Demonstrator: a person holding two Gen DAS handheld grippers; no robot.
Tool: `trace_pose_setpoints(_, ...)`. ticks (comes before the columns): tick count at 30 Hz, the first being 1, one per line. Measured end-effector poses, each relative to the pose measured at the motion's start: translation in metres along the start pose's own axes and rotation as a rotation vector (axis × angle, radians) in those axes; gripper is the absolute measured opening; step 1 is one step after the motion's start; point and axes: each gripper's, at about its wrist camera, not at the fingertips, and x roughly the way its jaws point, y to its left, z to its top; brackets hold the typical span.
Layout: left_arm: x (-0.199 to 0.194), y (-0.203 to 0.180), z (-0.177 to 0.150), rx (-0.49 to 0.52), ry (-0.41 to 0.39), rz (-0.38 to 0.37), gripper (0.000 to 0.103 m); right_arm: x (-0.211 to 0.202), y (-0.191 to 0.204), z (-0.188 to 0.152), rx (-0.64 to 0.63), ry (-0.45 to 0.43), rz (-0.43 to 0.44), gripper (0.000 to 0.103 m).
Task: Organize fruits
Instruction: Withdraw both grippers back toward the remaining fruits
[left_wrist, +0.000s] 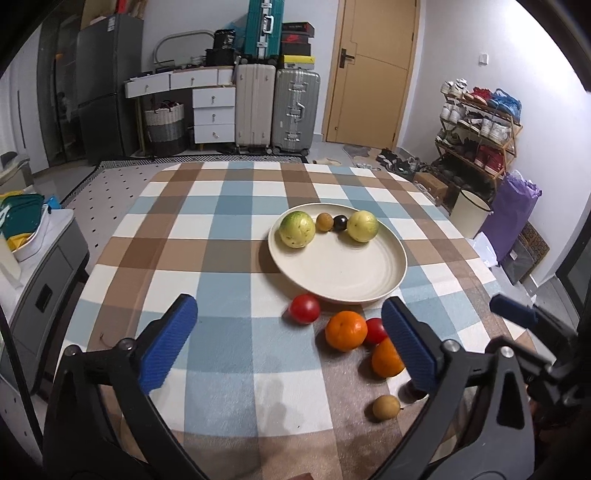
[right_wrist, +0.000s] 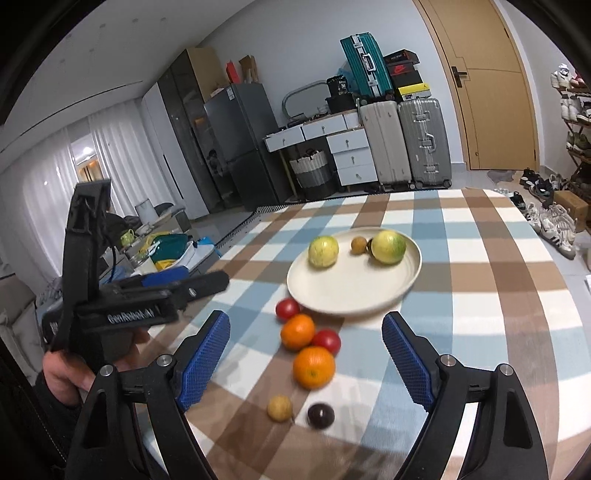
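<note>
Both grippers' fingers (left_wrist: 168, 343) (right_wrist: 406, 362) spread, empty; round oranges (right_wrist: 314, 367), tomatoes (left_wrist: 304, 308) off plate (left_wrist: 332, 273).

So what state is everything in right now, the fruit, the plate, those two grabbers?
Plate: upright on the table, holding four fruits along its far side.
Green-yellow fruits: two, on the plate.
Oranges: two, loose on the cloth.
Tomatoes: two, loose on the cloth.
Dark plum: loose on the cloth.
Left gripper: fingers open, empty.
Right gripper: fingers open, empty.
Door: shut.
</note>
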Motion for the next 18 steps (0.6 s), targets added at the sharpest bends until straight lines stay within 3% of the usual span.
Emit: trace_pose_setpoints(18,-0.006,0.001,-0.055,-0.026,0.051,0.048,0.102,0.016,0.002,-0.051,-0.009,0.136,-0.061,0.086)
